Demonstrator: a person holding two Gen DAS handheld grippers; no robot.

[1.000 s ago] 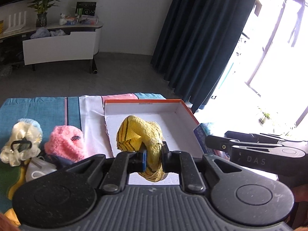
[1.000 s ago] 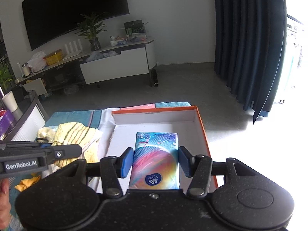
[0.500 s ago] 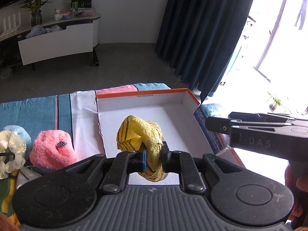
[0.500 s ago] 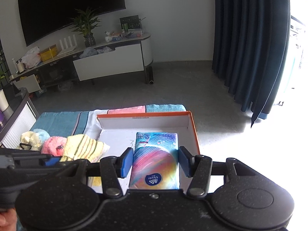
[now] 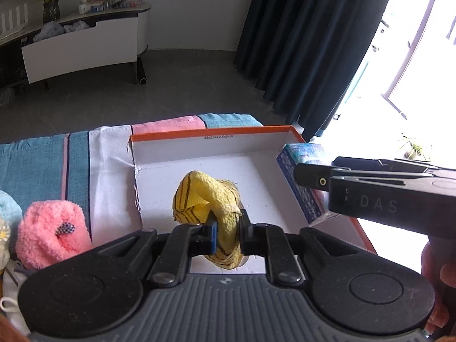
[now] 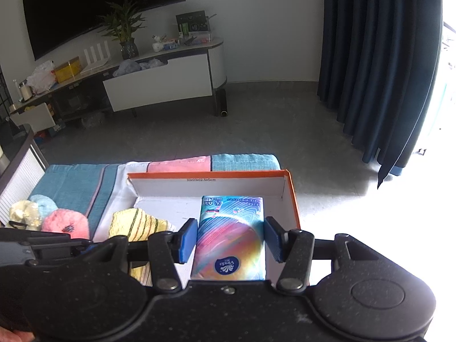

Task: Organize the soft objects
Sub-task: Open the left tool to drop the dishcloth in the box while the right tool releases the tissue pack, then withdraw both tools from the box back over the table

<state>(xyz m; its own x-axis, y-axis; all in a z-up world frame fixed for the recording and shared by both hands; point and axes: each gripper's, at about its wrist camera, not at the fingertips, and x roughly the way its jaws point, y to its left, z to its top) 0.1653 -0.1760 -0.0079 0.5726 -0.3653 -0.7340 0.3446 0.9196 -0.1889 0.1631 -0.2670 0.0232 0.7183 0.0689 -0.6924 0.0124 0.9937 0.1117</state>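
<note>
My left gripper (image 5: 227, 229) is shut on a yellow striped cloth (image 5: 209, 199) and holds it over the white floor of the orange-rimmed box (image 5: 211, 132). My right gripper (image 6: 230, 242) is shut on a colourful tissue pack (image 6: 230, 236) and holds it inside the right half of the same box (image 6: 293, 199). The tissue pack also shows at the right of the left wrist view (image 5: 302, 182). The yellow cloth also shows in the right wrist view (image 6: 136, 223), left of the pack.
A pink fluffy item (image 5: 50, 229), a light blue one (image 6: 42, 203) and a cream one (image 6: 22, 213) lie on the striped towel (image 5: 42, 159) left of the box. A TV stand (image 6: 159, 82) and dark curtains (image 6: 379, 57) stand beyond.
Both grippers have moved forward over the box. The tissue pack now sits inside the box's right half, and the yellow cloth hangs further in over its floor.
</note>
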